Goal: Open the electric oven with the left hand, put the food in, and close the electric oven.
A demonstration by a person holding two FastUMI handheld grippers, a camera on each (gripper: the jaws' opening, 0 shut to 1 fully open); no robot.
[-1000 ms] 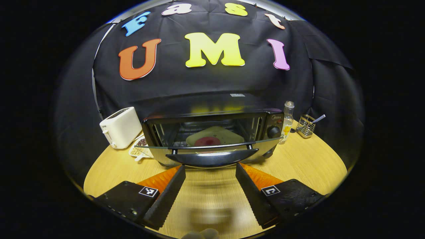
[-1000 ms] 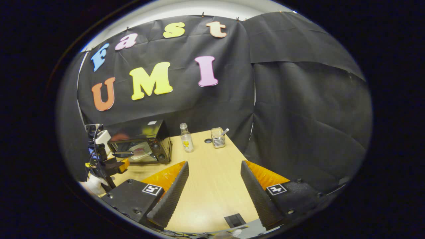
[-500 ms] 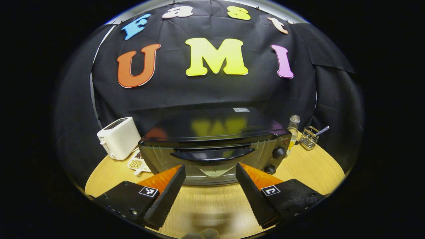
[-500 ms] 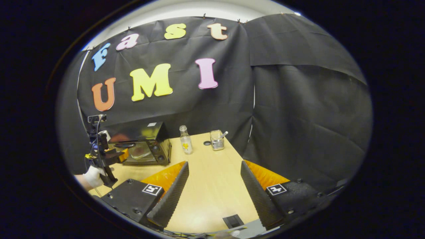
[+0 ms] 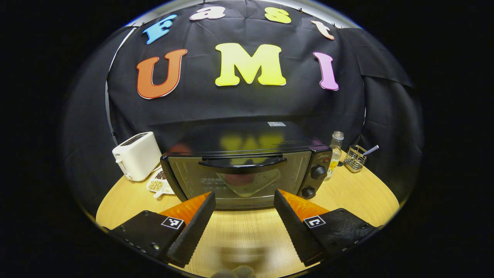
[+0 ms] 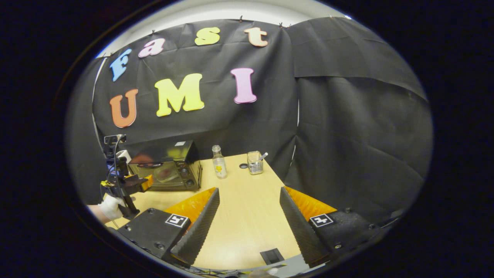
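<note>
Both left tongs (image 5: 244,216) and right tongs (image 6: 249,216) gape wide, holding nothing, over the wooden surface (image 5: 347,193). Ahead of the left tongs the electric oven (image 5: 243,173) stands with its door shut, food (image 5: 241,178) dimly visible inside; a wire holder (image 5: 355,157) beyond holds a utensil

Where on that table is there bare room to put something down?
The widest bare patch of table lies right of the oven, in front of the bottle and wire holder. A bare strip runs before the oven door. It is crowded left of the oven: toaster and snack dish.
</note>
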